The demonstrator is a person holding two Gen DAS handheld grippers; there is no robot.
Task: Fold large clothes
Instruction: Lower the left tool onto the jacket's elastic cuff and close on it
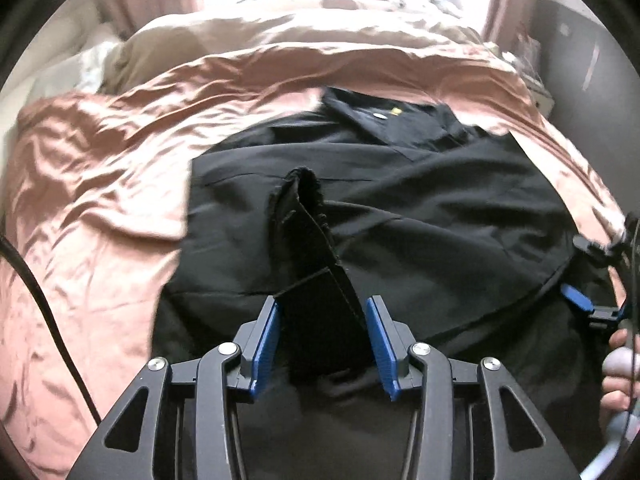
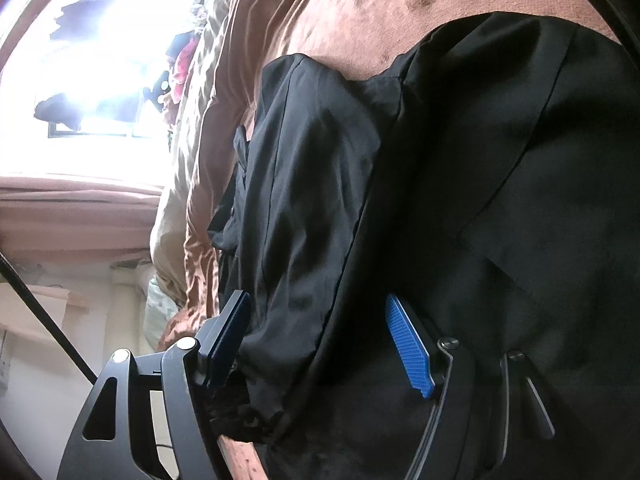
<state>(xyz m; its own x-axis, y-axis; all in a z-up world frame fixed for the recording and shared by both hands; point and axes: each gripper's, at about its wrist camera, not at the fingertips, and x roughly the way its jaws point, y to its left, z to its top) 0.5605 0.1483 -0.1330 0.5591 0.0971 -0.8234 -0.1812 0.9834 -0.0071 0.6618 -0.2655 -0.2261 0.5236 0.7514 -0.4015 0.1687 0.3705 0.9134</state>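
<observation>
Your left gripper [image 1: 325, 344] is wide open with a cloth strip standing between its pads, not pinched. Your right gripper [image 2: 320, 344] is wide open around a loose fold. The black garment [image 1: 400, 208] lies on the bed [image 1: 100, 184]; it looks soft, light and floppy. Grab hems or corners. Its near edge is hidden.
</observation>
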